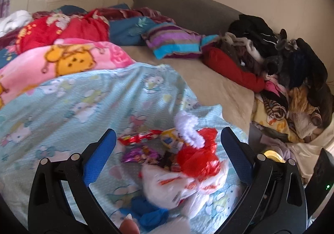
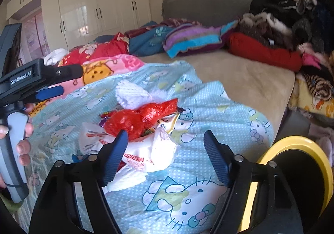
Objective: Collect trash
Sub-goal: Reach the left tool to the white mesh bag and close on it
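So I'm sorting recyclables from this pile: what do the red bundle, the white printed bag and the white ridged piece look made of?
The red bundle looks like thin plastic film: glossy, crinkled, twisted into a knot. The white printed bag also seems thin plastic, with soft folds, a slight sheen and red lettering. The white ridged piece looks like foam netting or pleated paper; the blur leaves that open.

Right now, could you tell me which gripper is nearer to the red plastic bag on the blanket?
Left, as far as I can judge. The left gripper is open with the red plastic bag between its fingers. The right gripper is open with the bag just beyond its left fingertip.
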The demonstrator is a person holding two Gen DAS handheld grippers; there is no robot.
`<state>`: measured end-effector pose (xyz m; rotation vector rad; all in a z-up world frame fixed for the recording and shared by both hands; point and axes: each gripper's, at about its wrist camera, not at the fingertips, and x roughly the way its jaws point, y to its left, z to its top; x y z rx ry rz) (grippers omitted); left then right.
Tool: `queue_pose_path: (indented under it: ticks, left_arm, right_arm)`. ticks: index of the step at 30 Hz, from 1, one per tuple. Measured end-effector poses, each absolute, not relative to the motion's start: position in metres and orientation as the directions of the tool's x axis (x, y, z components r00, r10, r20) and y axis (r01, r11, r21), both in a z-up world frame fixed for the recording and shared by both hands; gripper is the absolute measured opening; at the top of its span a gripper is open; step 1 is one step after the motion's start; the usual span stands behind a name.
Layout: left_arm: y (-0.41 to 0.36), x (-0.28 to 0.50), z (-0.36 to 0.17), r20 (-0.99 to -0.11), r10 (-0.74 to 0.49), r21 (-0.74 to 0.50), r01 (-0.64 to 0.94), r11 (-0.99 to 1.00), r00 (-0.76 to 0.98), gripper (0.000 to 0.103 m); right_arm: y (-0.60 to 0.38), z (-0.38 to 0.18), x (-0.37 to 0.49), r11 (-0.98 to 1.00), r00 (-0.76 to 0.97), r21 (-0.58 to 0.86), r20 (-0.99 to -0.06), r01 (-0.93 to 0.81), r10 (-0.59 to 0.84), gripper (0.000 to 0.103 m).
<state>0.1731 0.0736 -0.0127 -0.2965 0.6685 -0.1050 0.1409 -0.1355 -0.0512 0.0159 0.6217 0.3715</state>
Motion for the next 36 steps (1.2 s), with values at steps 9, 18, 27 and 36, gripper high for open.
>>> queue_pose_path:
  ticks: [9,18,27,36]
  left_arm:
    - [0.061,0.216,-0.030,-0.643,-0.249,-0.331,0.029,0.943,0.724,0.092]
    - [0.062,0.245,-0.053,-0.696,-0.296,-0.388,0.005,0.922,0.654,0.083]
    - [0.056,0.251,-0.070,-0.712,-0.355,-0.445,0.001,0.895,0.605,0.040]
    - [0.050,0.228,-0.054,-0.632,-0.385,-0.478,0.053,0.877,0.672,0.010]
  right_arm:
    - [-0.137,-0.067,0.174,0.907,0.668,0.166,-0.628,-0.386,0.400,0.056]
    - [-0.125,-0.077,0.194,0.856,0.563,0.213,-0.674,-0.471,0.478,0.042]
    - [-0.132,-0.083,0.178,0.851,0.556,0.218,-0.674,-0.478,0.486,0.018]
    - [-0.150,-0.063,0.153,0.853,0.605,0.259,-0.614,-0.453,0.507,0.007]
